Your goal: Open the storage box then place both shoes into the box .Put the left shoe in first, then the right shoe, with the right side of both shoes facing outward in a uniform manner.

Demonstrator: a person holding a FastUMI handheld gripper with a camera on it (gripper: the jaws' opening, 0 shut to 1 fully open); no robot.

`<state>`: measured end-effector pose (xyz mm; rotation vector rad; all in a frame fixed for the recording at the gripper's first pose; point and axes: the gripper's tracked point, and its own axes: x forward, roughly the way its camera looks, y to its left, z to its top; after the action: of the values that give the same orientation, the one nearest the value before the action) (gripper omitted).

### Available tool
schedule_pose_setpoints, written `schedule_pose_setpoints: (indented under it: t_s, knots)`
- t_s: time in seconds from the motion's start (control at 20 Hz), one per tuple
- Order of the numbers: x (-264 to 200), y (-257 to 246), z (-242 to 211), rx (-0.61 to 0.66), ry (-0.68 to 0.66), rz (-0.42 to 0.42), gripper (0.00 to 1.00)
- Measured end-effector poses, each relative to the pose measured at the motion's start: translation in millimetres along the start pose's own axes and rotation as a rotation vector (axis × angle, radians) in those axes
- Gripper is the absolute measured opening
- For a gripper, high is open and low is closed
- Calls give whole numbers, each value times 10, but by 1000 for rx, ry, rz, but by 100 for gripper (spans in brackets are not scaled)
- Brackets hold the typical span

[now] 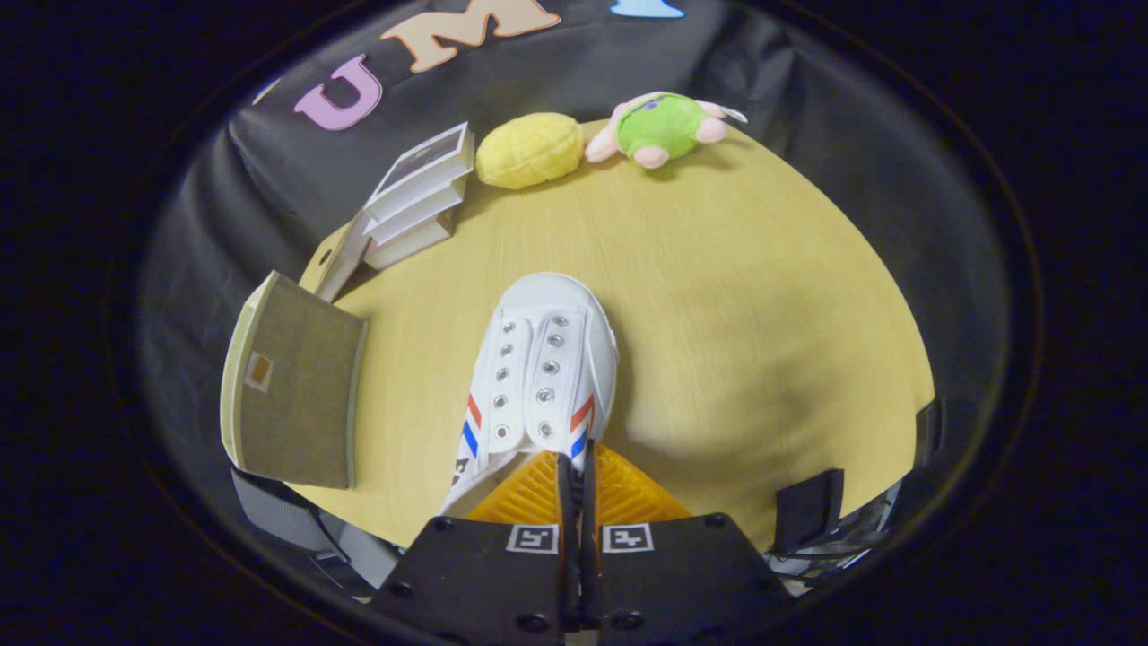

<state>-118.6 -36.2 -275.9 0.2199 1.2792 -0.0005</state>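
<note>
Gripper (577,467) built as two flat black plates (484,574), angled at the outer corners and divided by a narrow central slot. Fitted with round dark screws (446,523) near the plate corners and along the lower edge. Marked with one square black-and-white coded tag (536,538) on each plate, either side of the slot. Fingers (529,498) faced with ribbed pads in a fine fan-like ridge pattern, each edged by a thin upright strip. Fingers closed together, pinched on the rear of the white shoe (543,368).
</note>
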Motion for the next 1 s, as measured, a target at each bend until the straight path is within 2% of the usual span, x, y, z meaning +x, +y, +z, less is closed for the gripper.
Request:
schedule_pose_setpoints:
  t_s: [0.5,1.0]
  knots:
    - [-438,915,195,-4,-90,50,4]
    - [-709,2144,320,-66,-142,139,4]
